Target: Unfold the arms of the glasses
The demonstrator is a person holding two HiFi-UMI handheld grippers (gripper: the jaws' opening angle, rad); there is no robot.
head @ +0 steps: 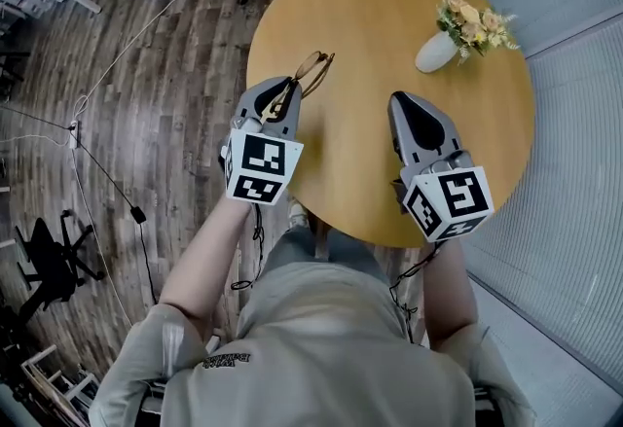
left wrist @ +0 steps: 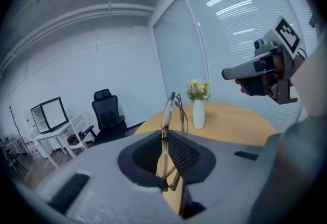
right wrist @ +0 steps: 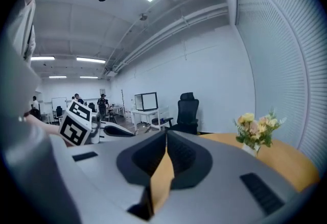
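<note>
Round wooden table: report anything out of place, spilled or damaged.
Nothing stands out. The small white vase of flowers stands upright on the round wooden table; the thin brown-framed glasses are clear of it, clamped in the left gripper.

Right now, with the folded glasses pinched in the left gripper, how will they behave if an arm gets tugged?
Likely light and a bit flexy: the glasses have a thin frame. Held by one narrow edge in the left gripper, they may twist or slip. Lenses probably fragile.
</note>
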